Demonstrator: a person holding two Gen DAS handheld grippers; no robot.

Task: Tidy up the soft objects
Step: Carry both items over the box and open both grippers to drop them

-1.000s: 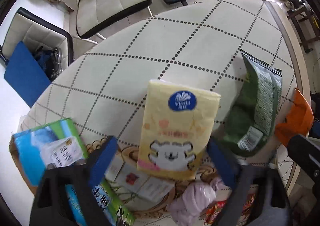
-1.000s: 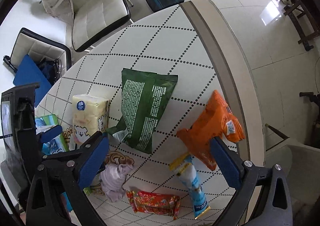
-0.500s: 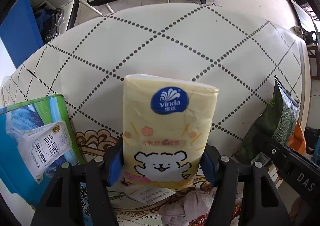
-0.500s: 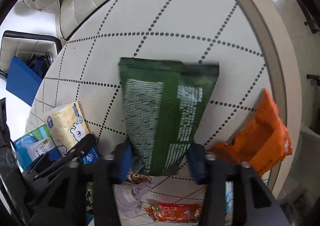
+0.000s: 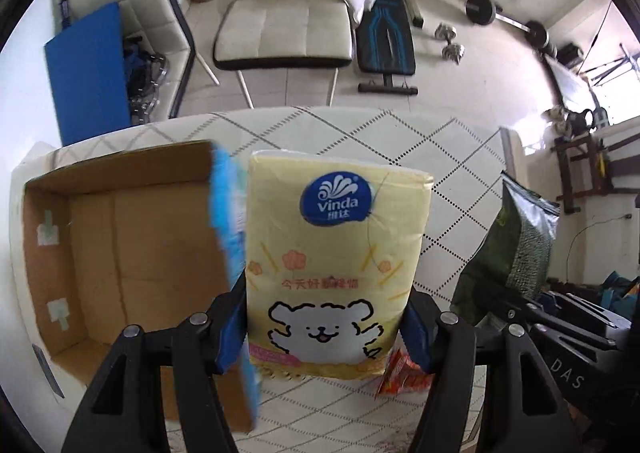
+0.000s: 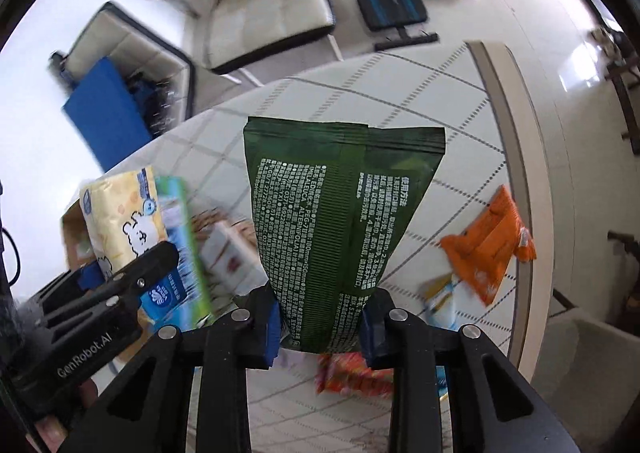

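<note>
My left gripper is shut on a yellow Vinda tissue pack and holds it upright above the table, just right of an open cardboard box with a blue-green outside. My right gripper is shut on a green pouch and holds it up off the table. The pouch also shows at the right of the left wrist view. The tissue pack and the left gripper show at the left of the right wrist view.
An orange packet, a red snack packet and a blue-white tube lie on the round table with the dotted diamond cloth. White chairs and a weight bench stand beyond it.
Both grippers closed on their items and lifted them off the table. The left one rose with the tissue pack beside the open box; the right one rose with the green pouch.
</note>
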